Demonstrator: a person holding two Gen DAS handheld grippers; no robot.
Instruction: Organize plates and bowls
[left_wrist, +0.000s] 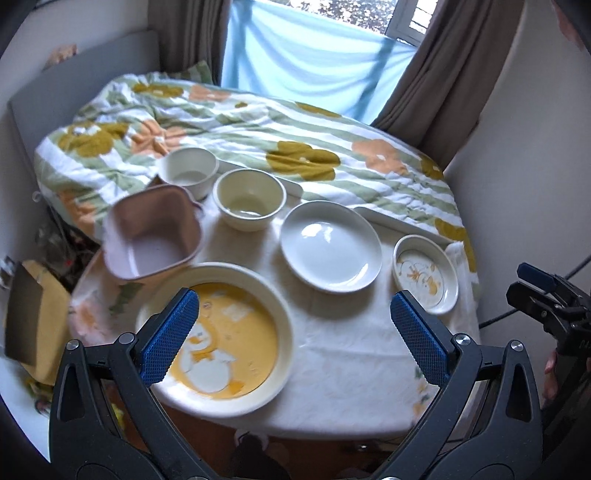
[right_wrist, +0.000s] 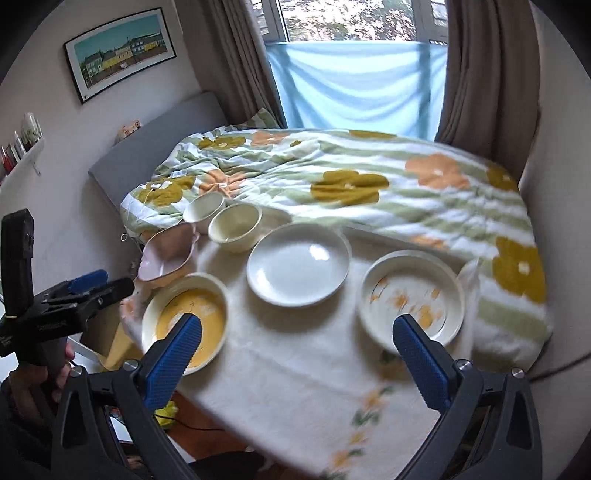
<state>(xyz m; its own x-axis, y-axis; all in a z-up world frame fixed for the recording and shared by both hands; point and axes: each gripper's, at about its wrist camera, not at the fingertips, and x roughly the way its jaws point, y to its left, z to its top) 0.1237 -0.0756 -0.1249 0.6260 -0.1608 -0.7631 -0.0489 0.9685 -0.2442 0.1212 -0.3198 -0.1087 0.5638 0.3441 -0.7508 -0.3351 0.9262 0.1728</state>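
On the cloth-covered table stand a yellow duck plate at the front left, a plain white plate in the middle and a small flower-patterned plate at the right. Behind them are a pink square bowl, a cream bowl and a white bowl. My left gripper is open and empty, above the duck plate's right side. My right gripper is open and empty, between the duck plate and the flower plate. The white plate lies ahead of it.
A bed with a flowered quilt lies right behind the table. A window with blue cloth and brown curtains is beyond. A white tray edges the table's back right. The other gripper shows at the right edge and at the left.
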